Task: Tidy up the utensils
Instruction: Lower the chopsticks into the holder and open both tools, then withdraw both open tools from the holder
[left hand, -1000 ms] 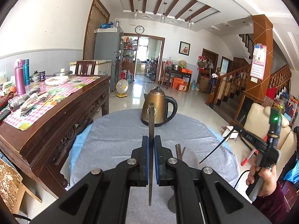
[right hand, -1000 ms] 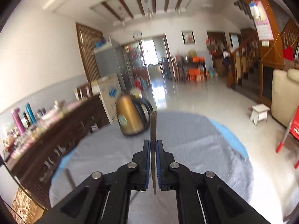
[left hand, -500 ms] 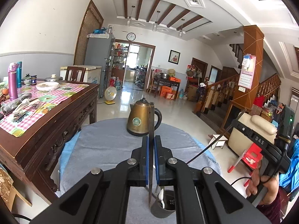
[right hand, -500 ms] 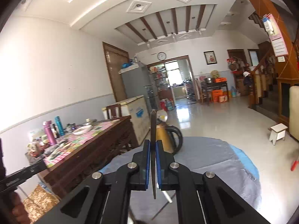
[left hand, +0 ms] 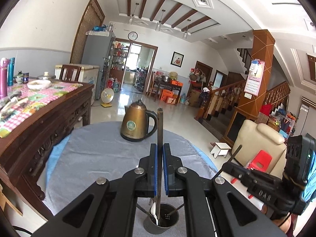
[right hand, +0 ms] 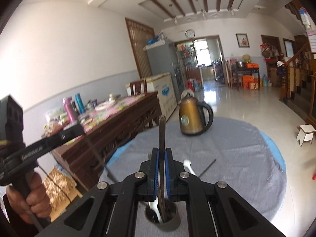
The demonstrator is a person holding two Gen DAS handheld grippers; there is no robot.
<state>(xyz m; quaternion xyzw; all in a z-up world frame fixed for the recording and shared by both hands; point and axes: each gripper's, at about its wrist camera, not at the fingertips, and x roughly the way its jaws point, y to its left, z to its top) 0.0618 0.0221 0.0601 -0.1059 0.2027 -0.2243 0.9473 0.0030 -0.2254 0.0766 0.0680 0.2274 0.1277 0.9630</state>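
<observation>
My left gripper [left hand: 160, 148] is shut on a dark chopstick [left hand: 159, 130] held upright, its lower end over the grey metal utensil holder [left hand: 161, 224]. The holder has a white spoon [left hand: 154, 212] and other chopsticks in it. My right gripper [right hand: 162, 152] is shut on another dark chopstick [right hand: 161, 134], its lower end dipping into the same holder [right hand: 164, 217]. Each gripper shows in the other's view, the right one [left hand: 233, 167] at right and the left one [right hand: 79, 130] at left.
The round table has a grey cloth [left hand: 94, 158] with a brass kettle [left hand: 136, 122] at its far side. A dark wooden sideboard [left hand: 39, 122] stands close on the left. One loose chopstick [right hand: 207, 167] lies on the cloth. A cream armchair [left hand: 256, 144] is at right.
Both grippers have moved back and over the utensil holder, which has come into view beneath them. The right chopstick's lower end now dips into the holder. Both stay shut on their chopsticks.
</observation>
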